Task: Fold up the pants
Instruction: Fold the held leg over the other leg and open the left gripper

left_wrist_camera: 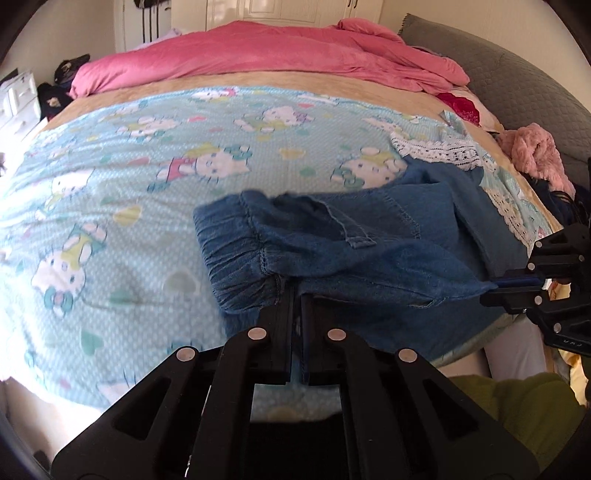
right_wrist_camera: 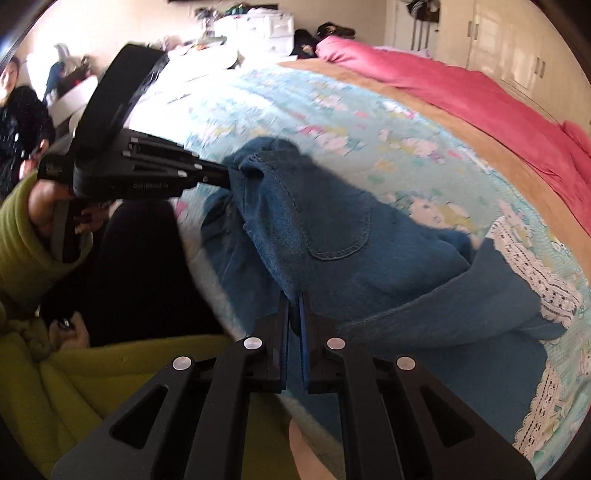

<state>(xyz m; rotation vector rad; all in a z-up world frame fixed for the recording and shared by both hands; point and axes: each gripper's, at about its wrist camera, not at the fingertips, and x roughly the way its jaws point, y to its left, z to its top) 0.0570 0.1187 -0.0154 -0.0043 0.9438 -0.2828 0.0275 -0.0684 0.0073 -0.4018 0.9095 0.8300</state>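
Blue denim pants (left_wrist_camera: 369,251) with an elastic waistband lie bunched on the near right part of the bed. My left gripper (left_wrist_camera: 295,291) is shut on the waistband edge. It also shows in the right wrist view (right_wrist_camera: 225,175), clamped on the waistband. My right gripper (right_wrist_camera: 294,299) is shut on the pants (right_wrist_camera: 332,236) at their near edge. It shows at the right of the left wrist view (left_wrist_camera: 493,286), pinching a corner of the denim. The fabric is lifted and stretched between the two grippers.
The bed carries a light blue cartoon-print sheet (left_wrist_camera: 147,166) with white lace trim (right_wrist_camera: 535,266). A pink duvet (left_wrist_camera: 277,51) lies at the far side. A pink fluffy garment (left_wrist_camera: 535,155) sits at the right. A white drawer unit (right_wrist_camera: 266,26) stands beyond the bed.
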